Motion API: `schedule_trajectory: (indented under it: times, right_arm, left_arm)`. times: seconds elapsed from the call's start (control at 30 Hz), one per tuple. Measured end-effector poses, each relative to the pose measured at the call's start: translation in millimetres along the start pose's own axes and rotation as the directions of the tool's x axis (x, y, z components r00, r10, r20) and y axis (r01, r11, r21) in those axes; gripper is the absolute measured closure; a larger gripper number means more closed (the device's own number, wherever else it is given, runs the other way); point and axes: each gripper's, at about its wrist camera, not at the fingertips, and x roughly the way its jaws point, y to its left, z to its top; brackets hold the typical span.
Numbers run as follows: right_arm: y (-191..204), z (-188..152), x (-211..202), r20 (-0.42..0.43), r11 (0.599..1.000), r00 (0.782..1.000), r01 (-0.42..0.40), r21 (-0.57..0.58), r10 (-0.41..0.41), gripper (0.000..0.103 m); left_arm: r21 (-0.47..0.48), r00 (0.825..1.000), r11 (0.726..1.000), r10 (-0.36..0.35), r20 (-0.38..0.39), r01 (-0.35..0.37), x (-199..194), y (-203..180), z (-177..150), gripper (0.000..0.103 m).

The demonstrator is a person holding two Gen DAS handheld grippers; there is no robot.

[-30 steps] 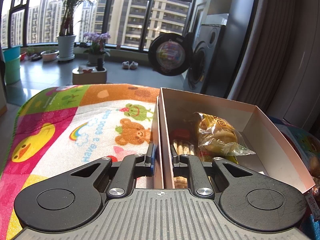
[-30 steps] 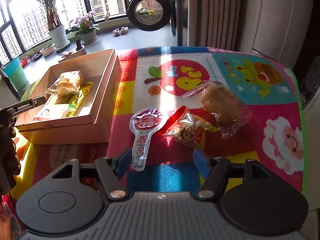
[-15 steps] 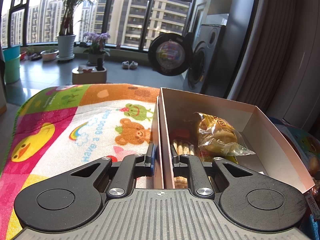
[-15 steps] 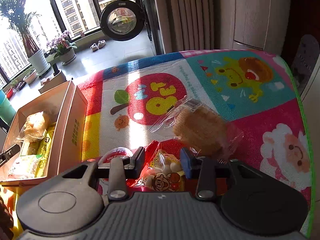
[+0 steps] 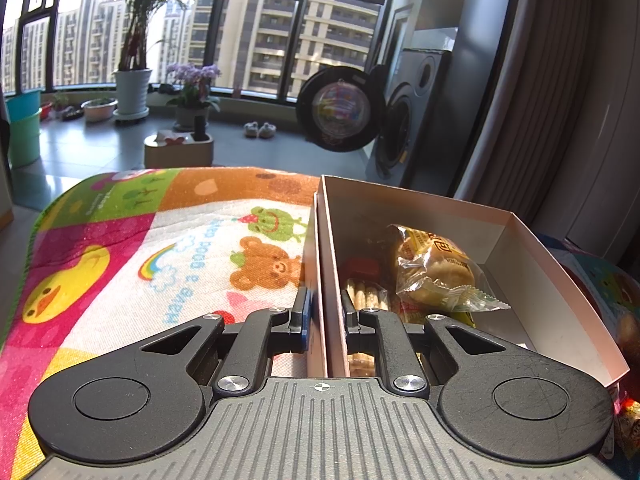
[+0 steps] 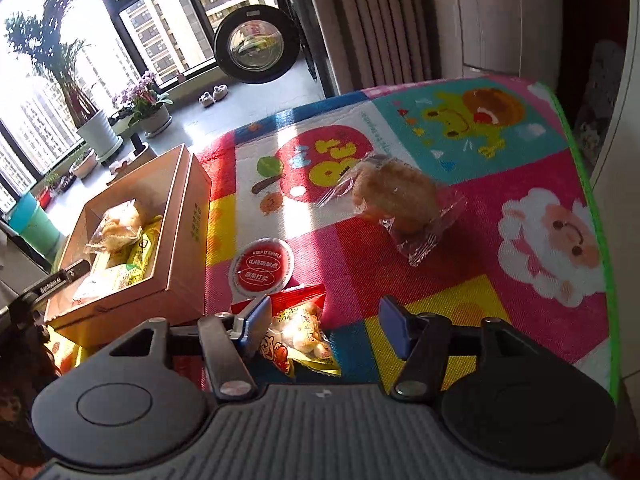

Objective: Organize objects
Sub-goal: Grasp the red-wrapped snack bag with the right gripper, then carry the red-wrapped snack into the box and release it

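Note:
In the left wrist view my left gripper (image 5: 326,314) is shut on the near left wall of an open cardboard box (image 5: 560,280). Inside the box lie a wrapped bun (image 5: 436,272) and a biscuit pack (image 5: 366,296). In the right wrist view my right gripper (image 6: 325,322) stands open over a red snack bag (image 6: 300,332), which lies between the fingers, close to the left fingertip (image 6: 256,320). Beyond it on the mat sit a red round-lidded packet (image 6: 262,268) and a clear-wrapped pastry (image 6: 396,196). The same box (image 6: 188,280) stands at the left.
A colourful cartoon play mat (image 6: 540,220) covers the table; its green edge runs down the right side. Bare mat (image 5: 160,260) lies left of the box. A washing machine (image 5: 404,120), potted plants and windows stand beyond the table.
The right gripper's fingers narrowed around the red snack bag half a second ago and now stand wider apart. Its view has shifted towards the box. The left gripper has not moved.

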Motion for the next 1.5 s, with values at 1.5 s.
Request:
schedule_trajectory:
  times: [1.5]
  right_arm:
    - [283.6, 115.7, 158.2, -0.182, 0.943, 0.965, -0.232, -0.238, 0.191, 0.054]
  left_arm:
    - [-0.02, 1.0, 1.0, -0.02, -0.01, 0.02, -1.9, 1.8, -0.8, 0.086]
